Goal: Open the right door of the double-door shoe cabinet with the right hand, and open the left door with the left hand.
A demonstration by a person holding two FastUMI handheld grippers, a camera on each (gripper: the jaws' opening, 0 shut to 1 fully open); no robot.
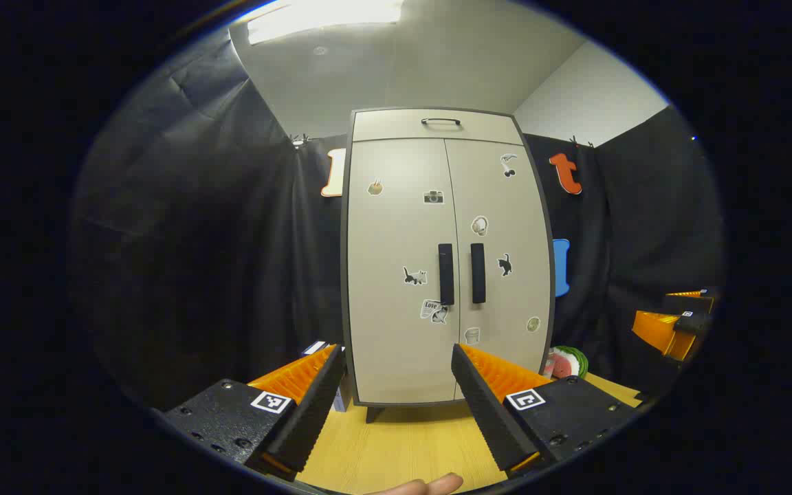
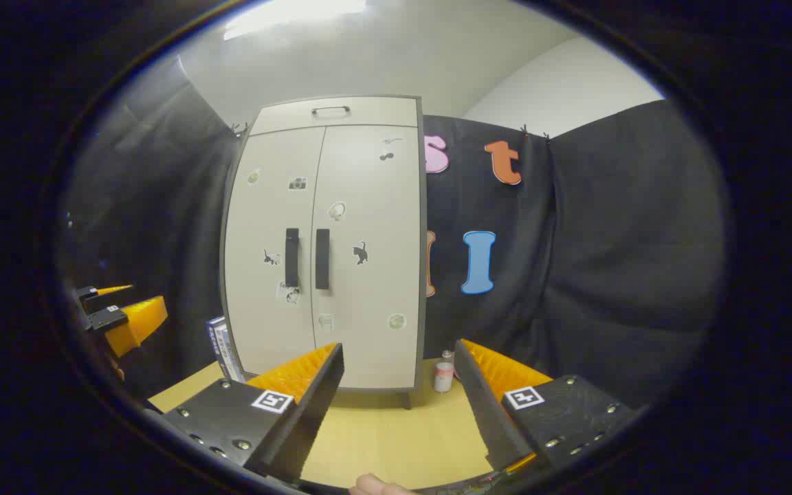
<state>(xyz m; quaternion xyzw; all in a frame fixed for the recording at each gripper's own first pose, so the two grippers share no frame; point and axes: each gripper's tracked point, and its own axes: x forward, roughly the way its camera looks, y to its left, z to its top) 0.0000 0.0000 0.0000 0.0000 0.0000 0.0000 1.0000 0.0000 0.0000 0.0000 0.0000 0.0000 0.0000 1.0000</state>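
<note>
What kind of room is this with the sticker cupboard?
Probably a small recording booth, not a real home: black cloth walls hang around a shoe cabinet standing on a wooden table, under a bright ceiling light.

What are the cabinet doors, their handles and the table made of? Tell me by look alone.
Cabinet doors: likely laminated board, matt off-white; flat, even faces with no grain, with stickers on them. Handles: dark matt bars, plastic or coated metal; the look cannot settle which. Table: pale wood or wood-look laminate, with fine straight grain lines.
</note>
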